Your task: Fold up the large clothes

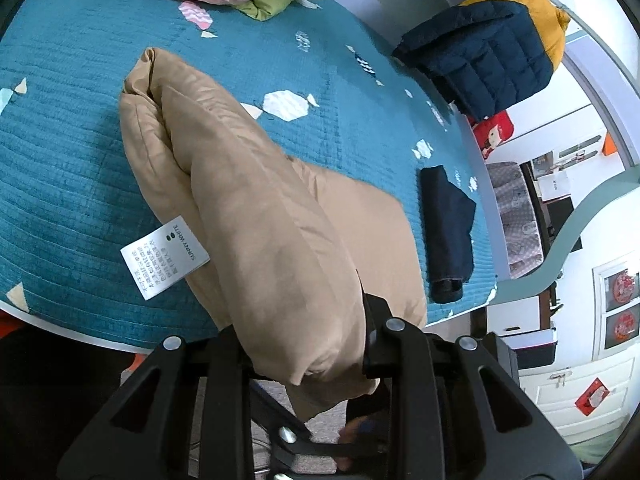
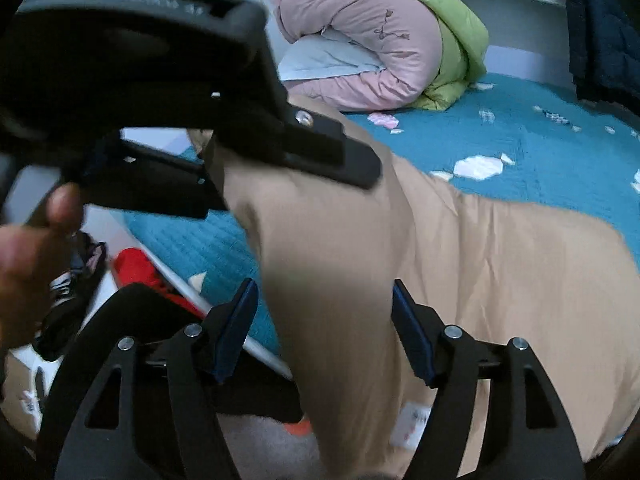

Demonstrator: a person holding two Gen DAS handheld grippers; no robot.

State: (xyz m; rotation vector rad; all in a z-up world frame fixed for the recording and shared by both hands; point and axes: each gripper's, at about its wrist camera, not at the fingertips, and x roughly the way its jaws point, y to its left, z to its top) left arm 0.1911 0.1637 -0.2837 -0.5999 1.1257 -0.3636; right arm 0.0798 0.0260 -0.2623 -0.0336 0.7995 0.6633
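Note:
A tan garment point(image 1: 256, 208) lies bunched lengthwise on the teal bed cover point(image 1: 60, 140), with a white care label point(image 1: 164, 258) sticking out of its left side. My left gripper point(image 1: 296, 340) is shut on the near end of it; cloth hides the left finger. In the right wrist view the same tan garment point(image 2: 500, 264) spreads over the bed, and the left gripper point(image 2: 296, 188) clamps a raised fold at upper left. My right gripper point(image 2: 324, 292) stands open, its blue pads point(image 2: 236, 332) wide apart, and a blurred hanging fold passes between them.
A rolled pink and green quilt point(image 2: 360, 48) sits at the far side of the bed. A navy and yellow puffer jacket point(image 1: 492, 52) hangs at the right. A small dark folded garment point(image 1: 448, 232) lies near the bed's right edge. A person's hand point(image 2: 24, 248) holds the left gripper.

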